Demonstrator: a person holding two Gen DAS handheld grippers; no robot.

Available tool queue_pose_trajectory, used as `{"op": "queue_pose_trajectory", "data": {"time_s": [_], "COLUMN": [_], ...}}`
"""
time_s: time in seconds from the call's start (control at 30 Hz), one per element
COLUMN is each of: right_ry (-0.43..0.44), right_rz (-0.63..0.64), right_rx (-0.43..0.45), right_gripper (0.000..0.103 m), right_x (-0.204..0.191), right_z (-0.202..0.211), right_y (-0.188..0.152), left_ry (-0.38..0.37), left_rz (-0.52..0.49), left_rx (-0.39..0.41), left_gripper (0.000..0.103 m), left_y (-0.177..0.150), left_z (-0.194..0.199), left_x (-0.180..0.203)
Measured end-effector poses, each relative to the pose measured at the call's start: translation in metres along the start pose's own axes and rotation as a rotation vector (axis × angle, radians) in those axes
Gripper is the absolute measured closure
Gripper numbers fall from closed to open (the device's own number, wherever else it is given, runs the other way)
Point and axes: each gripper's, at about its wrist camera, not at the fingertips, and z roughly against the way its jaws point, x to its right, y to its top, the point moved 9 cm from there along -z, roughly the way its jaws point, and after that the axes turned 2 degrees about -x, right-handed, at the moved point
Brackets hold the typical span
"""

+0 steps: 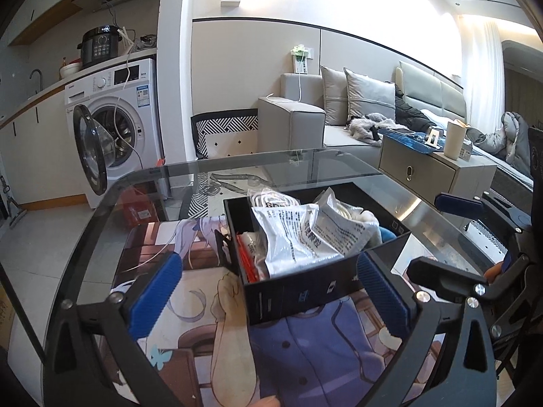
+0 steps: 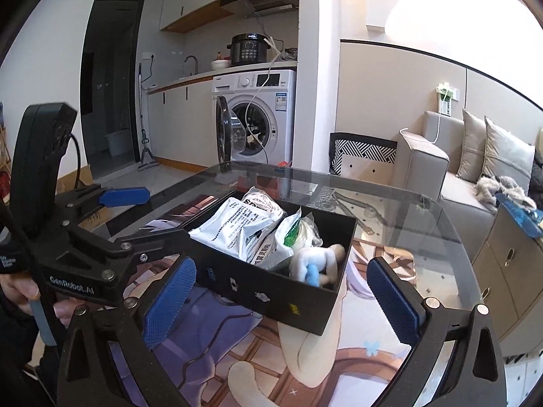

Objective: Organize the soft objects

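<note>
A black open box (image 1: pixel 298 296) (image 2: pixel 271 291) stands on a printed mat on the glass table. It holds white printed soft packets (image 1: pixel 298 240) (image 2: pixel 234 224), a bag of coiled white cable (image 1: pixel 271 198) and a small white plush toy with a blue part (image 2: pixel 315 264). My left gripper (image 1: pixel 268 291) is open and empty, its blue pads either side of the box's near wall. My right gripper (image 2: pixel 281 298) is open and empty, just in front of the box. The left gripper also shows at the left of the right wrist view (image 2: pixel 125 196).
The glass table (image 1: pixel 101 210) has a rounded far edge. Beyond it stand a washing machine (image 1: pixel 115 125) with its door open, a grey sofa (image 1: pixel 339 115) with cushions, and a low cabinet (image 1: pixel 427 169). The printed mat (image 2: pixel 305 356) covers the near table.
</note>
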Motion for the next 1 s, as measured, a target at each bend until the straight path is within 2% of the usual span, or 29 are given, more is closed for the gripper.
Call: {"op": "queue_pose_trajectory", "data": {"time_s": [0.3, 1.0], "right_ry": [-0.018, -0.015], "right_rz": [-0.025, -0.043], "right_rx": [0.051, 0.065], "right_gripper": [0.001, 0.001], "right_x": [0.0, 0.004], "right_z": [0.003, 0.003], "right_y": [-0.001, -0.012], "left_ry": [0.02, 0.032], "left_rz": [0.017, 0.075], "left_rx": [0.01, 0.013], "left_gripper": [0.0, 0.0], "left_y": [-0.013, -0.022], "left_z": [-0.001, -0.01], "left_x": [-0.002, -0.014]}}
